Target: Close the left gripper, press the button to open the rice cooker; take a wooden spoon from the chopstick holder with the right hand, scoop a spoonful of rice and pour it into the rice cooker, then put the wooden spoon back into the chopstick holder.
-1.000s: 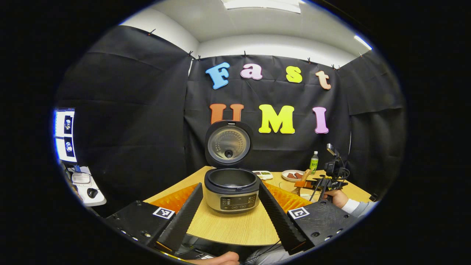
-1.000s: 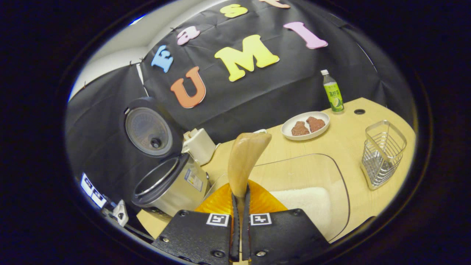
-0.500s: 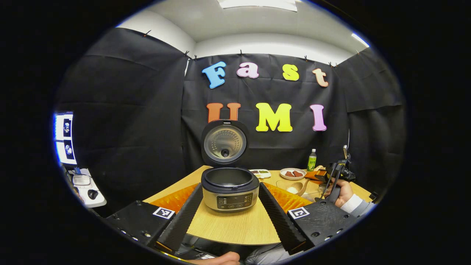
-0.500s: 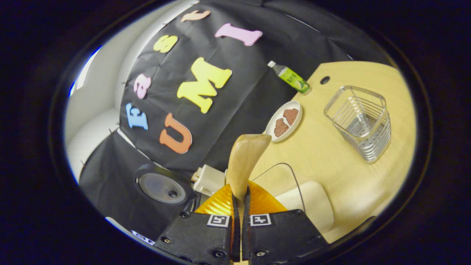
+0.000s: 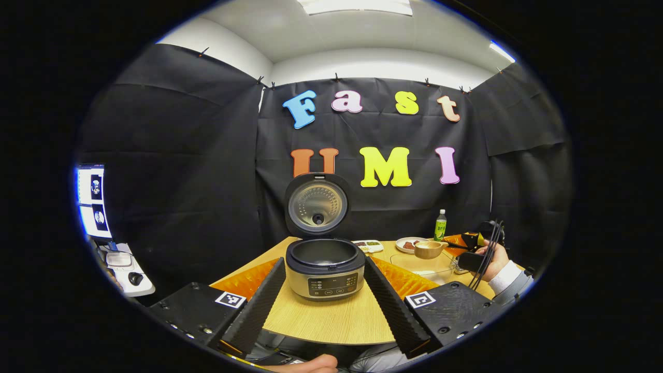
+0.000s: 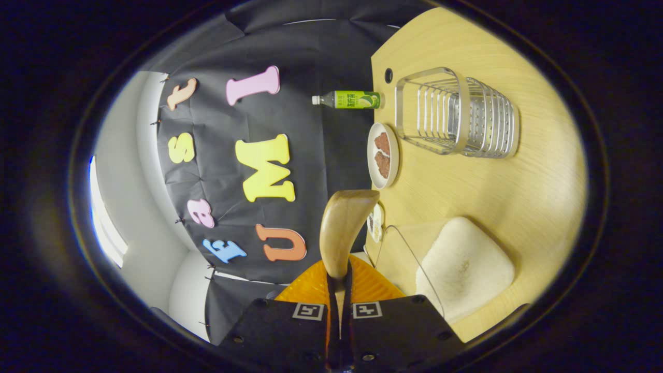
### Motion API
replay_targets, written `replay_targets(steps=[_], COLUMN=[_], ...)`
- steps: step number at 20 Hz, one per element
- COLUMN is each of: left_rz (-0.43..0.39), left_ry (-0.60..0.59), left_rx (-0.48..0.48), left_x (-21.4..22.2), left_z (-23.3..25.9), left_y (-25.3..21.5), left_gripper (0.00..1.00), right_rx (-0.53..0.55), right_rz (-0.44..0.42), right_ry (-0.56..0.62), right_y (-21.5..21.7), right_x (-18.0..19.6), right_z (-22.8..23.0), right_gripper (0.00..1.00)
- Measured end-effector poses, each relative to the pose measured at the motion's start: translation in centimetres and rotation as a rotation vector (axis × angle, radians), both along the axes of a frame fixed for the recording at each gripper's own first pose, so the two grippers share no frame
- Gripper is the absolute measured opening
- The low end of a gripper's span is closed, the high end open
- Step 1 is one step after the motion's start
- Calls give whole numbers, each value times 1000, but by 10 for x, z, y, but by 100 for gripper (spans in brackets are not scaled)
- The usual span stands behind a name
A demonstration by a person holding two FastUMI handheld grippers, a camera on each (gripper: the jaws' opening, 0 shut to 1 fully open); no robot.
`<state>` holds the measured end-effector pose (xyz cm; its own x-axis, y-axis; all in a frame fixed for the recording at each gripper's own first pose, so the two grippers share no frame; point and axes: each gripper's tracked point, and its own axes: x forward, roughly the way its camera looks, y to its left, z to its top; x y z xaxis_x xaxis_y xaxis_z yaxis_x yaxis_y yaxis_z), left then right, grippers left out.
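The rice cooker (image 5: 323, 267) stands on the table with its lid (image 5: 317, 204) raised upright. My left gripper (image 5: 324, 260) hangs open in front of it, a finger on either side. At the right of the left gripper view a hand (image 5: 494, 256) holds my right gripper (image 5: 469, 243), with the wooden spoon (image 5: 429, 249) over the glass bowl (image 5: 424, 265). In the right gripper view, which is rolled on its side, my right gripper (image 6: 339, 280) is shut on the wooden spoon (image 6: 344, 228). White rice (image 6: 463, 267) lies in the glass bowl beside it. The wire chopstick holder (image 6: 458, 116) stands farther off.
A white plate (image 6: 383, 155) with brown food and a green bottle (image 6: 349, 99) sit near the black wall. A small dish (image 5: 369, 244) lies behind the cooker. Left of the wooden table (image 5: 331, 321) are a screen (image 5: 92, 202) and a white device (image 5: 127, 264).
My right gripper has rolled about a quarter turn further, with the spoon still in it. In the left gripper view the spoon has come up out of the bowl. The left gripper has barely moved.
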<state>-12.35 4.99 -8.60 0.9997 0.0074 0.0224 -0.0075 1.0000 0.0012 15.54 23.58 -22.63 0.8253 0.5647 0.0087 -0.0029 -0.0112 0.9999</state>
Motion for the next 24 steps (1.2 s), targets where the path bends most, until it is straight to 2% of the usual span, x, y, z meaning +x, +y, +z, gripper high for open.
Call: replay_targets(steps=[3,6,10,13,16,20,22,24], left_rz=[3,8,14,24,38,42,42,37], left_ry=[-4,-3,-14,-18,-24,-3,5,1], left_rx=[-1,-10,-4,21,57,58,50,39], left_x=[-5,-7,-18,-27,-32,-34,-37,-41], left_z=[0,1,5,9,11,4,2,1], left_y=[8,18,32,46,60,69,73,76], left_gripper=[96,96,96,96,96,96,96,96], right_rx=[46,40,104,94,40,-83,-183,-327], right_rz=[25,24,64,71,112,137,147,167], right_ry=[-19,-35,-13,-21,-14,-67,-89,-106], right_y=[11,24,62,95,139,191,217,241], right_x=[-12,-16,-23,-25,-30,-32,-33,-34], right_z=[33,55,81,94,103,125,126,120], right_gripper=[6,6,6,6,6,7,6,7])
